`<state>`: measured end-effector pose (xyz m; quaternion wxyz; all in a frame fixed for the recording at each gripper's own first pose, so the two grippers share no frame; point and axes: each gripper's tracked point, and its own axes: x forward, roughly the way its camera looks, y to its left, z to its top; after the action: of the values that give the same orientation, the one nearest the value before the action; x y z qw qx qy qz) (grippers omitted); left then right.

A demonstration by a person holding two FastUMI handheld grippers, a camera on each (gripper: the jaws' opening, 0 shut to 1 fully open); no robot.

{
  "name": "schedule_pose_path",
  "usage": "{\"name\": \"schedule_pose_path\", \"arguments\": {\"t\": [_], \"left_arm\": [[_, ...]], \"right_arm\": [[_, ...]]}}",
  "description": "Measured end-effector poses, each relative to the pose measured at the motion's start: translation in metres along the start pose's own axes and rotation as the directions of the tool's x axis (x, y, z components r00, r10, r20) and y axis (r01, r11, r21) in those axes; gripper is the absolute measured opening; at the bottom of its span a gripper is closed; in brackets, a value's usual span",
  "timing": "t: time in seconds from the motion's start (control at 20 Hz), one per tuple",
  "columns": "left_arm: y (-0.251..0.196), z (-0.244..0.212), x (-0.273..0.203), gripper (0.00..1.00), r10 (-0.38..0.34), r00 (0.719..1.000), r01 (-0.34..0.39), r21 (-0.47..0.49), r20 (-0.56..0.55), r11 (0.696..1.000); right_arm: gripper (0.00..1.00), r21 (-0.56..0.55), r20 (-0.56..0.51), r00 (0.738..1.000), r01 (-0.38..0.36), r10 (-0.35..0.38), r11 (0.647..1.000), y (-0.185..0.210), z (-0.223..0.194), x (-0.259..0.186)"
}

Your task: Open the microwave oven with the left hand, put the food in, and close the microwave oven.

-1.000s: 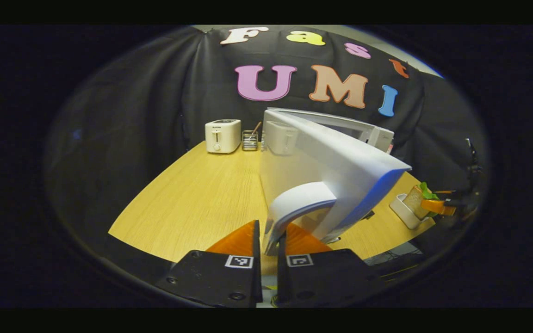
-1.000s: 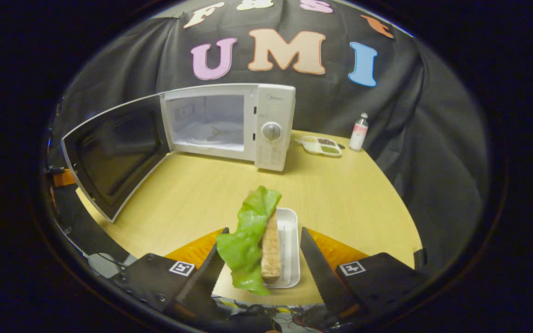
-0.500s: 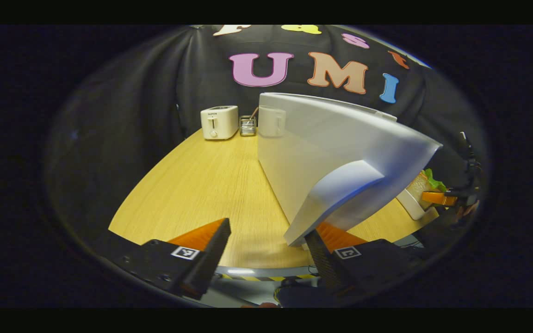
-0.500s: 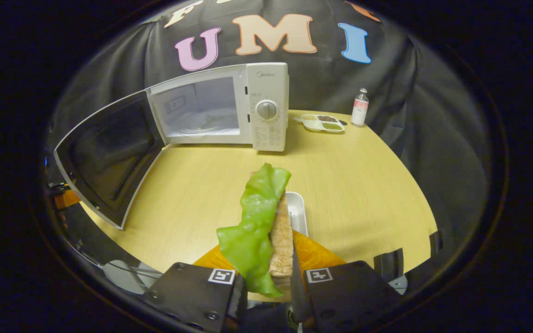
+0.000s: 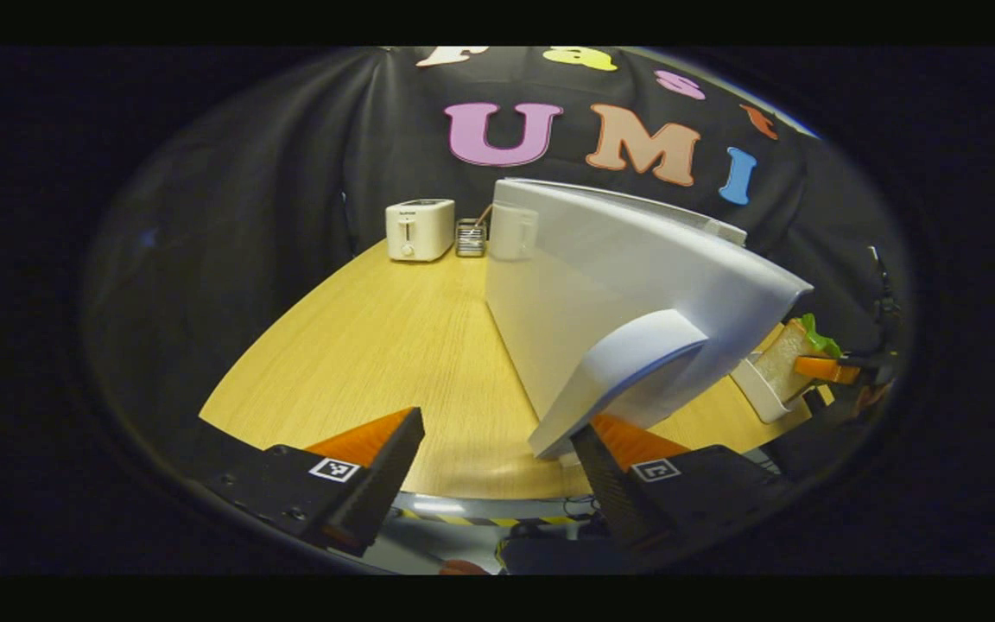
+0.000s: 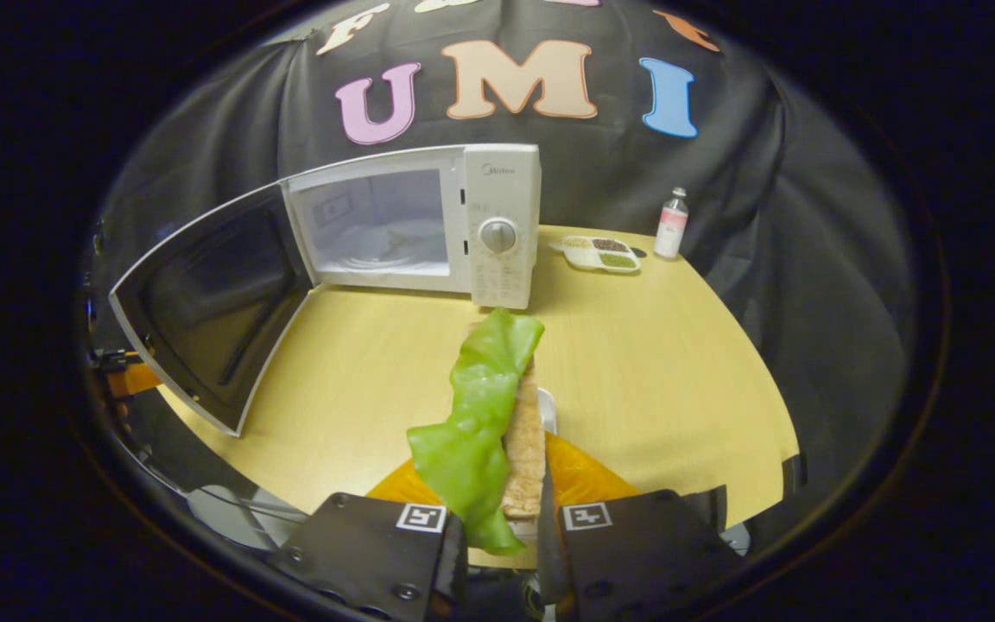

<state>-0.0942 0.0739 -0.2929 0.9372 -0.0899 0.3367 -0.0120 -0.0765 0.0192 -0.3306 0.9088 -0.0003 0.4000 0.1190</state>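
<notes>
From the right gripper view, my right tool [image 6: 502,540] has both fingers pressed on a sandwich [image 6: 510,432]: a slice of bread standing on edge with a green lettuce leaf [image 6: 476,415] draped along its left side. It hangs above the wooden worktop [image 6: 670,363], and a bit of white tray [image 6: 547,406] peeks out behind it. Farther back I see the white microwave [image 6: 497,225], its door [image 6: 204,302] swung wide to the left and the cavity lit. To its right sit a divided dish [image 6: 601,253] and a small bottle [image 6: 671,225], near each other at the worktop's far edge.
</notes>
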Motion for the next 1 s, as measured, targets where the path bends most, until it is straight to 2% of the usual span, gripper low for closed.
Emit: {"name": "schedule_pose_path", "arguments": {"t": [0.1,0.25,0.3,0.4,0.5,0.6,0.7,0.75,0.8,0.9,0.95,1.0], "left_arm": [[-0.003,0.005,-0.01,0.98,-0.006,1.0,0.006,0.0,0.016,1.0],[-0.008,0.015,-0.028,0.98,-0.028,0.998,0.026,0.05,0.05,0.998],[-0.007,0.018,-0.035,0.95,-0.025,0.998,0.02,0.067,0.062,0.998],[-0.003,0.032,-0.049,0.98,-0.01,0.994,0.0,0.086,0.106,0.996],[0.006,0.055,-0.065,0.96,0.027,0.984,-0.041,0.073,0.175,0.996],[0.008,0.089,-0.084,0.95,0.04,0.958,-0.056,0.048,0.285,0.997],[0.01,0.123,-0.104,0.96,0.048,0.919,-0.067,0.034,0.392,0.997],[0.014,0.134,-0.113,0.96,0.064,0.907,-0.09,0.045,0.417,0.995],[0.021,0.147,-0.122,0.94,0.09,0.889,-0.131,0.061,0.449,0.99],[0.025,0.174,-0.136,0.96,0.114,0.848,-0.196,0.107,0.518,0.975],[0.024,0.183,-0.139,0.94,0.111,0.834,-0.212,0.129,0.541,0.969],[0.021,0.187,-0.14,0.95,0.1,0.829,-0.212,0.144,0.55,0.967]], "right_arm": [[0.34,0.0,0.014,1.0,-0.007,0.007,1.0,0.001,0.012,-0.003],[0.34,-0.022,0.034,0.999,-0.015,0.016,1.0,0.006,0.033,-0.004],[0.34,-0.031,0.042,0.999,-0.021,0.022,0.999,0.01,0.04,-0.002],[0.34,-0.039,0.053,0.998,-0.037,0.04,0.999,0.02,0.054,0.001],[0.34,-0.021,0.046,0.997,-0.067,0.068,0.998,0.035,0.065,0.005],[0.34,0.046,0.034,0.995,-0.098,0.096,0.994,0.049,0.077,0.012],[0.34,0.123,0.026,0.992,-0.122,0.119,0.985,0.064,0.088,0.02],[0.34,0.166,0.018,0.991,-0.132,0.131,0.977,0.072,0.092,0.024],[0.34,0.222,0.011,0.989,-0.149,0.15,0.964,0.082,0.096,0.028],[0.31,0.365,0.004,0.983,-0.173,0.185,0.915,0.103,0.103,0.041],[0.34,0.425,0.007,0.981,-0.179,0.194,0.887,0.111,0.107,0.048],[0.34,0.469,0.011,0.979,-0.183,0.201,0.864,0.119,0.112,0.055]]}}
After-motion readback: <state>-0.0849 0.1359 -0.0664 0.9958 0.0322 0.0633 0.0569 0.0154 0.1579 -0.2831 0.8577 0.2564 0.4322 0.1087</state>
